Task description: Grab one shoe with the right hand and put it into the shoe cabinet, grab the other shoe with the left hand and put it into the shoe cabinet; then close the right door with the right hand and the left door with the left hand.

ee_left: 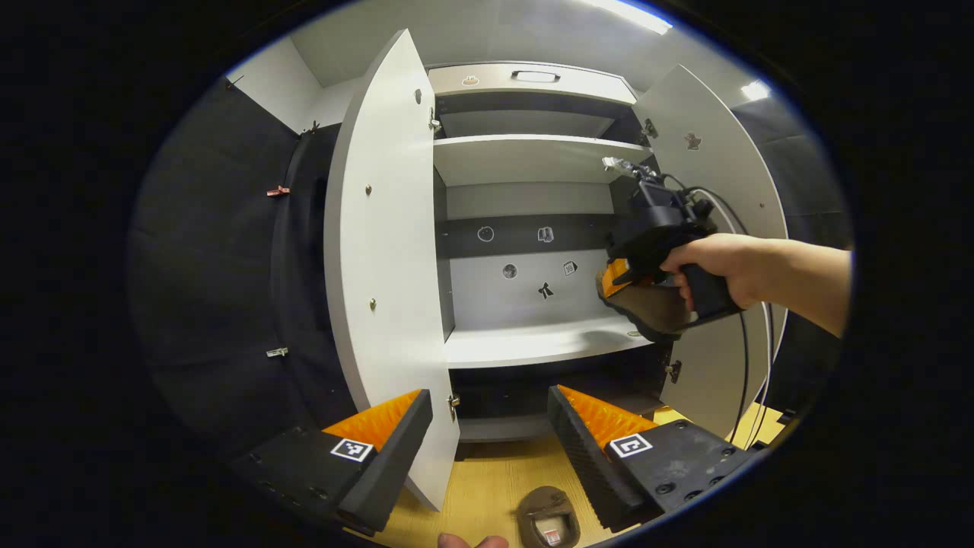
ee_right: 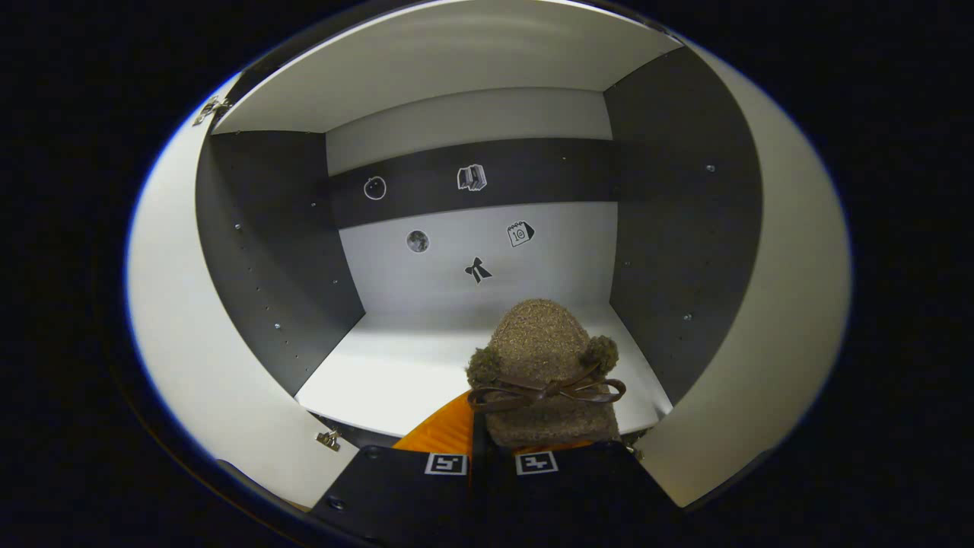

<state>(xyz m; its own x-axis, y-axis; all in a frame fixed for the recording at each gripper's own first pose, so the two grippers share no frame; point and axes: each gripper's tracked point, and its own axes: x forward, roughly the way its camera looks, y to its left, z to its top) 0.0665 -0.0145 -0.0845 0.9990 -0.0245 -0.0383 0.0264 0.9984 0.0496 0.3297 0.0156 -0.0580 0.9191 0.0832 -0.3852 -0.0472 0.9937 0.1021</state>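
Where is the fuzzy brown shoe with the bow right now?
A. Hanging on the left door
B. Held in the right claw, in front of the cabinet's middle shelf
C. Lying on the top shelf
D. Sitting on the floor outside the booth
B. In the right gripper view the right claw is shut on the fuzzy brown shoe, with its toe reaching over the middle shelf of the open shoe cabinet.

Left gripper (ee_left: 491,426): jaws standing wide apart, gripping nothing, pointing forward at low height. Right gripper (ee_left: 625,280) in left gripper view: being held raised at right, hand (ee_left: 715,262) wrapping handle, bare forearm (ee_left: 806,278) extending in from right. Right gripper (ee_right: 494,449) in own view: fingers drawn close together, clamping on shoe (ee_right: 544,373).
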